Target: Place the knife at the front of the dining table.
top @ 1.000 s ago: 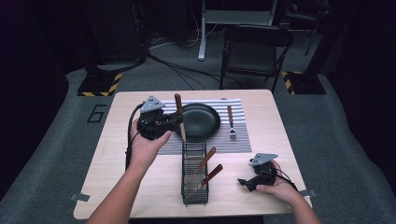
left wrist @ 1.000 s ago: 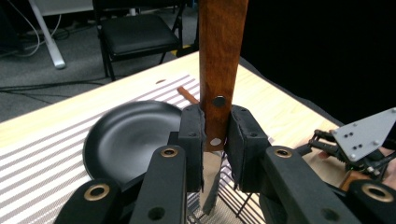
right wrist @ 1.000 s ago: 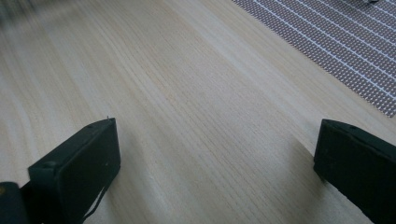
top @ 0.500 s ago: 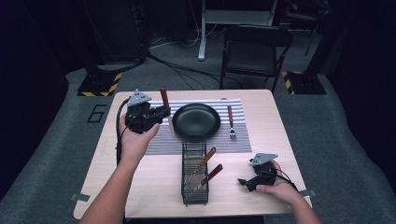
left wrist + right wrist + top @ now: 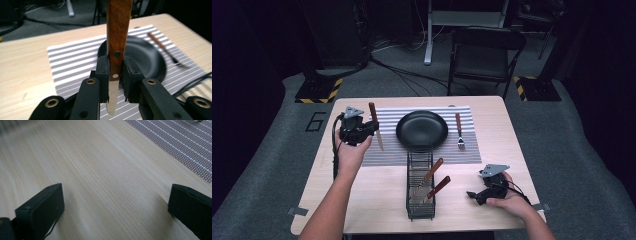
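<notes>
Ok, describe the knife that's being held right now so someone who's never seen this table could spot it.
Start at the striped placemat with the black plate on it. At the mat's left edge the left gripper clamps a knife by its brown wooden handle. Unlike the two wood-handled utensils in the wire basket or the fork right of the plate, it's gripped.

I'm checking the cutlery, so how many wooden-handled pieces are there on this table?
4: a knife clamped in the left gripper left of the plate, a fork on the mat right of it, two pieces in the wire caddy.

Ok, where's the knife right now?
High view: the knife is clamped in the left gripper, over the striped mat's left edge, left of the black plate.
</notes>
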Demonstrator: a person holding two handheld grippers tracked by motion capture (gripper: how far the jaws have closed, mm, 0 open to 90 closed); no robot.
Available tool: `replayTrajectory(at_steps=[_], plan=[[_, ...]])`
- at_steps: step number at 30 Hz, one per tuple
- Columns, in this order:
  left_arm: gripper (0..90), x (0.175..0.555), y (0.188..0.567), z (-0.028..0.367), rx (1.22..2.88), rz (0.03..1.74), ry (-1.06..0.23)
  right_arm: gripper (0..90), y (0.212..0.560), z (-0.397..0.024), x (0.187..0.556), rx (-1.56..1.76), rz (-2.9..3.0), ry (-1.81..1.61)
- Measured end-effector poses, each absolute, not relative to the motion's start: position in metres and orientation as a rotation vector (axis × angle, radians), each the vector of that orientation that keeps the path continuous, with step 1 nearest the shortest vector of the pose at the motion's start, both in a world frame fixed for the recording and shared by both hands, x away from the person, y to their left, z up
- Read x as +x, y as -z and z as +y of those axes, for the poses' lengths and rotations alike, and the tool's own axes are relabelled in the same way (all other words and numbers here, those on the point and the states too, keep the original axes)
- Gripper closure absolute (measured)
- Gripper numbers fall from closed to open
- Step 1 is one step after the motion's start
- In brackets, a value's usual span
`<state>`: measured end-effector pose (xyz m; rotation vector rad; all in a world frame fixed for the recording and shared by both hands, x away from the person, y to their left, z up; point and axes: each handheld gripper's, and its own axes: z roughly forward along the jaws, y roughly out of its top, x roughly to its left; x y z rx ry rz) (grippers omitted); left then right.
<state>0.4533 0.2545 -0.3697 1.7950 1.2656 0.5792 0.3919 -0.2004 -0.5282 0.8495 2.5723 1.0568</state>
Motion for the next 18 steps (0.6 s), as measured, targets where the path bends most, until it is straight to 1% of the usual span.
replayTrajectory(at_steps=[2,10,18], plan=[[76.8,0.457,0.378,0.258,1.804,1.296,-0.574,0.0,0.528,-0.2,0.392,0.849,2.572,-1.057],[76.8,0.467,0.393,0.26,1.834,1.336,-0.589,0.0,0.528,-0.2,0.392,0.85,2.572,-1.057],[76.8,0.485,0.409,0.261,1.872,1.394,-0.544,0.0,0.528,-0.2,0.392,0.85,2.573,-1.056]])
